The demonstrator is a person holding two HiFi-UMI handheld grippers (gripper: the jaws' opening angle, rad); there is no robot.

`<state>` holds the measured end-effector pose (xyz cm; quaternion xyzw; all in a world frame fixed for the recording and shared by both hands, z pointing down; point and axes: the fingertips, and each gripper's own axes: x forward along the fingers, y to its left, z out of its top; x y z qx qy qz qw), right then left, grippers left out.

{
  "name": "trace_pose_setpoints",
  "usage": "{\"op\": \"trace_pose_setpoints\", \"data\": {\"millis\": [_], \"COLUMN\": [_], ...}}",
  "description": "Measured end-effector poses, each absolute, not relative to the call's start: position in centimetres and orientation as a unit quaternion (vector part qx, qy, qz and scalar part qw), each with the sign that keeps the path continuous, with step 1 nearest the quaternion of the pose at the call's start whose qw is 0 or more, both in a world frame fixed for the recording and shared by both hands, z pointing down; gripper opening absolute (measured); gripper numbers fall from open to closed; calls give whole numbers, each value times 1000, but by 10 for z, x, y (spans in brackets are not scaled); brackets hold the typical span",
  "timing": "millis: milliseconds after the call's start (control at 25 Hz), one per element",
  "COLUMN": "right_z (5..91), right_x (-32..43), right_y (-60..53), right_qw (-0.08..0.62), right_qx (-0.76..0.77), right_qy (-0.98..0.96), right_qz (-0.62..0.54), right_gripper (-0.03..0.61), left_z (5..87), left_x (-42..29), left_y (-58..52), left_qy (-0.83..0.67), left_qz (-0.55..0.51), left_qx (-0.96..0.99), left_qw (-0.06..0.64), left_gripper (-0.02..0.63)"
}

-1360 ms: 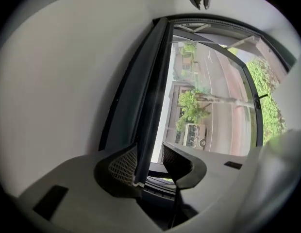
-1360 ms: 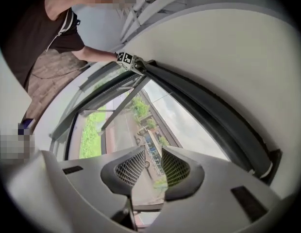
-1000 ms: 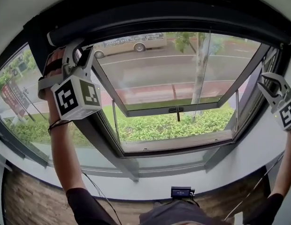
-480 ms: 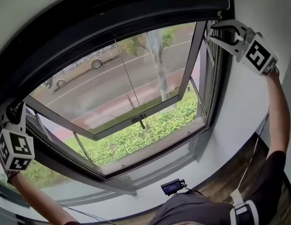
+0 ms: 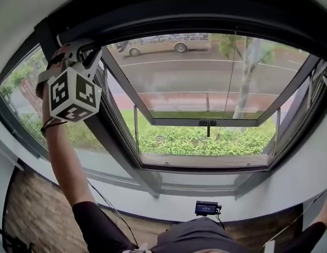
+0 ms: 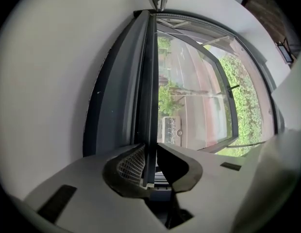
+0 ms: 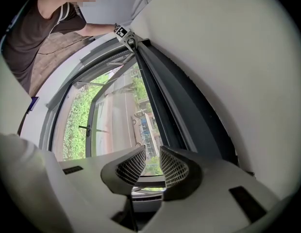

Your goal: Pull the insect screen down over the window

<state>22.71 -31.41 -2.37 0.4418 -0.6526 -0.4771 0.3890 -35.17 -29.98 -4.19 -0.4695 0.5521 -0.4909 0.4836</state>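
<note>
Grasping is the step in hand, and it looks half done. The insect screen has not come down at all. It appears to be rolled up inside the long dark housing (image 5: pixel 179 15) along the top edge of the grey-framed window (image 5: pixel 205 168). The opening below, with its glass sash (image 5: pixel 205 78) tilted outward, is uncovered.

The left gripper (image 6: pixel 149 148) is up at the top left corner of the frame, pointing along the thin dark pull bar (image 6: pixel 149 72). The bar's edge stands between its jaws, which have just been closing onto it and then easing a little. Both ribbed pads appear to press on it. The right gripper (image 7: pixel 152 149), by its own view, is toward the opposite end of the top edge and looks back along the same bar. Its jaws stand slightly apart with nothing between them, only the street showing through the gap.

As I judge it, the next move calls for the right gripper to slide onto the bar's lip and close, matching the left. Both should then draw straight down together and stay level, so the bar does not skew and bind at the sides of the frame. The left hold looks shallow, on a narrow edge, so it may want a firmer bite before any pull.
</note>
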Motion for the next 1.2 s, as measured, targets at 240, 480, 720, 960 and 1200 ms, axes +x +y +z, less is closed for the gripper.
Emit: {"op": "trace_pose_setpoints", "data": {"millis": [240, 480, 720, 960, 1200], "right_z": [-21, -27, -42, -47, -44], "right_x": [242, 249, 260, 247, 250], "right_y": [-325, -335, -337, -356, -365], "right_qw": [372, 379, 454, 447, 482], "right_qx": [476, 482, 478, 486, 469], "right_qy": [-666, -648, -552, -551, -538], "right_qz": [-438, -452, -510, -511, -508], "right_gripper": [94, 94, 95, 94, 54], "left_z": [-46, -38, -44, -38, -44], "left_x": [-351, -364, -365, -371, -364], "left_y": [-301, -300, -307, -320, -304], "left_qy": [561, 573, 574, 568, 575], "left_qz": [-483, -515, -521, -535, -527], "left_qx": [-472, -432, -410, -396, -381], "left_qw": [480, 468, 481, 484, 497], "left_gripper": [32, 31, 28, 28, 28]}}
